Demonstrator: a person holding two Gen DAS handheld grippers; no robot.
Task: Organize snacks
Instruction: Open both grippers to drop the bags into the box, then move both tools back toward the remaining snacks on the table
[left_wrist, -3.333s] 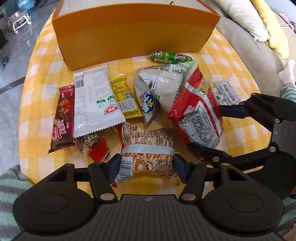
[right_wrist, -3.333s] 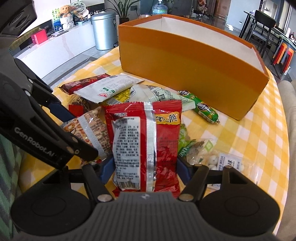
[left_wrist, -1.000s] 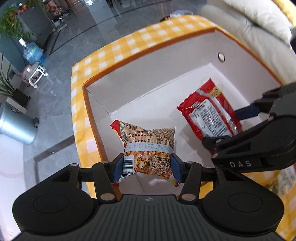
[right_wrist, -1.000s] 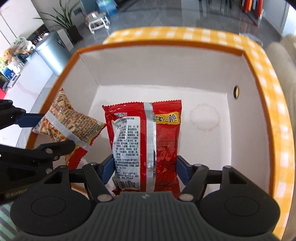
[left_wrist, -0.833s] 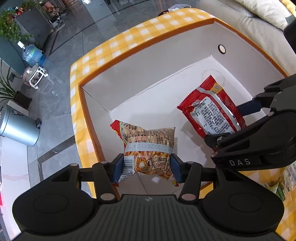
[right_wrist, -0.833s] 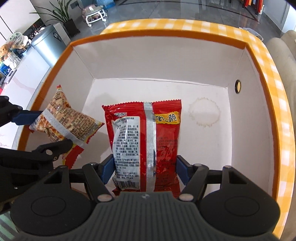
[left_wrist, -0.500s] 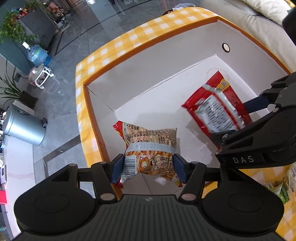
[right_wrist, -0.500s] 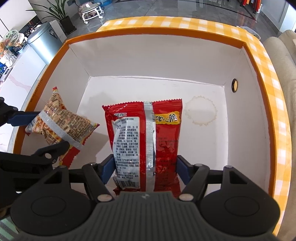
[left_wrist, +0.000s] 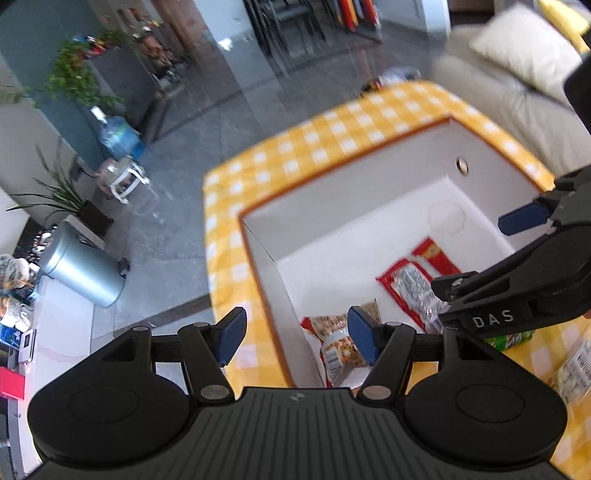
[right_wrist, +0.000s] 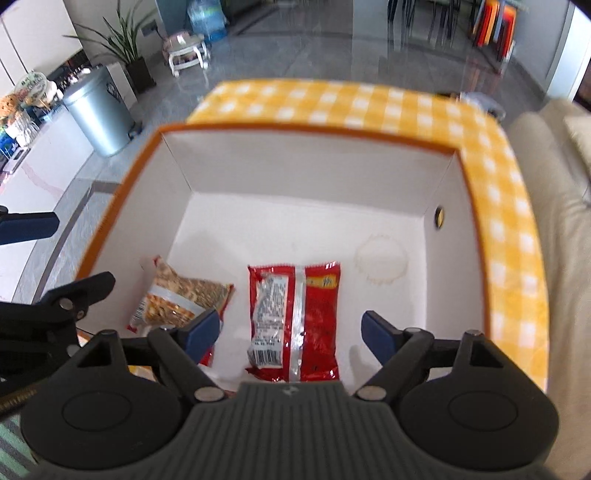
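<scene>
Both the left gripper (left_wrist: 295, 334) and the "DAS"-marked right gripper (right_wrist: 290, 332) gape over 2 boxed snack packs (right_wrist: 295, 314).

"DAS" in white on right gripper (left_wrist: 517, 254) arm

Orange box (right_wrist: 122, 192) with white inside; red packet (right_wrist: 295, 317); tan-speckled packet (right_wrist: 181, 299); yellow-white checked tablecloth (right_wrist: 332, 99).

Red snack packet (right_wrist: 295, 317): glossy crinkled foil-plastic. Peanut snack bag (right_wrist: 177, 299): shiny film. Box (right_wrist: 314, 173): matt white card inside. Trash bin (right_wrist: 98, 110): brushed metal. Floor (right_wrist: 314, 48): polished, reflective.
</scene>
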